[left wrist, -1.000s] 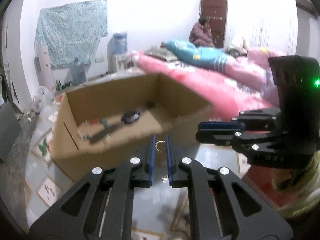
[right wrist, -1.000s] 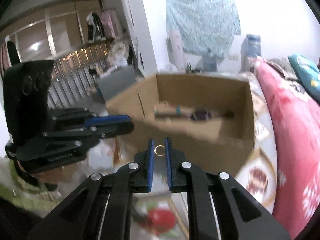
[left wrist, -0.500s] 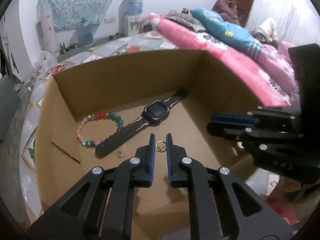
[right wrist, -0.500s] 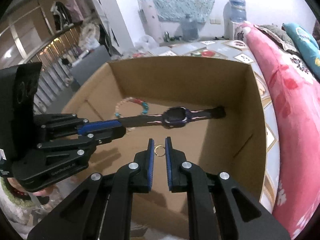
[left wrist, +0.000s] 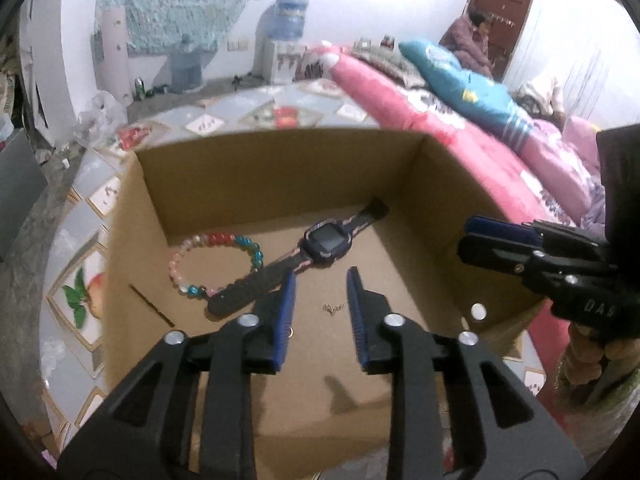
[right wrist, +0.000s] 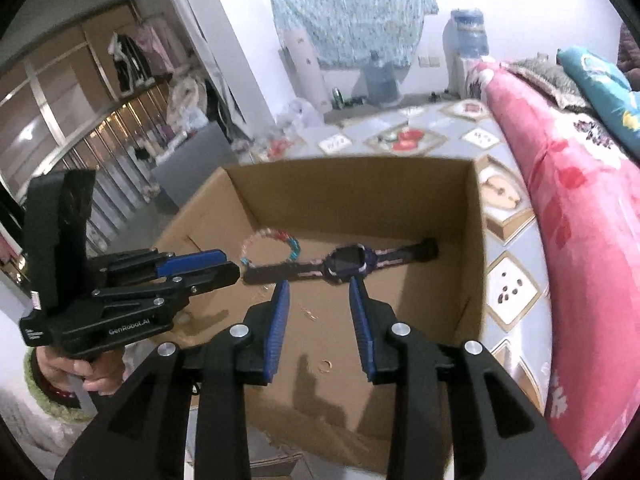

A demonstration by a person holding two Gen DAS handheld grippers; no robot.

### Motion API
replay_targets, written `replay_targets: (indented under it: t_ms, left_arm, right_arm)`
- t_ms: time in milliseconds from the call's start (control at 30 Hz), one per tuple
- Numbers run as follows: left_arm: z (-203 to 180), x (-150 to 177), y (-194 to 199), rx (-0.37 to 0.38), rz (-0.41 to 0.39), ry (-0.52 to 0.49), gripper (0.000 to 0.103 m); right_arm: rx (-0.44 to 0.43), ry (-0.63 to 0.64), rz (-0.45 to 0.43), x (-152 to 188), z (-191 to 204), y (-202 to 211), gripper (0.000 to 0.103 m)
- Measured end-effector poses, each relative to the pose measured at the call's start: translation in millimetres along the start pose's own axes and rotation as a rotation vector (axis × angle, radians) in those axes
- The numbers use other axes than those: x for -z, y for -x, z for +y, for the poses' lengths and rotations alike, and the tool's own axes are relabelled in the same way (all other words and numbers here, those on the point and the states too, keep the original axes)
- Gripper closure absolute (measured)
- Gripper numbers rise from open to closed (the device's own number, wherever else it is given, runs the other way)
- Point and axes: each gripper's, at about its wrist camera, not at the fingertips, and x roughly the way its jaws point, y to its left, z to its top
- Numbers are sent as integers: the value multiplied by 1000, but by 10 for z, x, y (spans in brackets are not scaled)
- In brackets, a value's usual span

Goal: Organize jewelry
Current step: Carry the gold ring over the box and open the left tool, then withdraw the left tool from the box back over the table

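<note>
Both grippers hang over an open cardboard box [left wrist: 132, 240] that stands on a patterned tiled surface [left wrist: 280, 116], with a pink bed [right wrist: 580, 208] along its right side.

The left gripper [left wrist: 320, 284] points down into the box. Its blue-padded fingers [left wrist: 286, 300] are spreading, with nothing between them. On the box floor just beyond the fingers lies a small tangled piece of gold jewelry [left wrist: 333, 308], and a thin gold ring [left wrist: 291, 334] shows at the inner edge of the left finger, lying on the cardboard as far as can be told.

The right gripper [right wrist: 320, 292] also points down into the box, and its fingers [right wrist: 280, 312] are likewise spreading apart and hold nothing. A small gold ring [right wrist: 325, 365] lies on the cardboard between and below them, free of the pads. A second small gold piece [right wrist: 310, 314] lies a little farther in.

Toward the far side of the box floor a dark watch [left wrist: 326, 240] with a pink-edged strap lies stretched out diagonally. Just left of it a bracelet [left wrist: 216, 260] of pink, red, white and teal beads lies in a loop, its near end touching the watch strap.

In the right wrist view the left gripper comes in from the left, held by a hand [right wrist: 86, 372] in a green knitted cuff. A person in a dark padded jacket [left wrist: 466, 46] sits at the far end of the bed.
</note>
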Motion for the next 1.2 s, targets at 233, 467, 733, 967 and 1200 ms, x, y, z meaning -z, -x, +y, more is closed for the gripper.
replay_targets:
  t_ms: [233,467,733,967,1200]
  left_arm:
    - [-108,212,646,10,-125,-14,47]
    - [-181,808,1046,17,-154,-14,24]
    - [-437,1436,667,-20,-8,-53,22]
    - [-664,1671,284,-111,40,-154,22]
    - [-735,1734,96,-112,62,-200,22]
  right_arm:
    - [-57,36,-161,277,164,751,71]
    - [-80,35,-194,886,193,1175,66]
    - [-74,-69,-1,1428,106,694,66]
    - [-20,-32,109,1496,142,215,66]
    - [16,140,151,1484,363,-80,66]
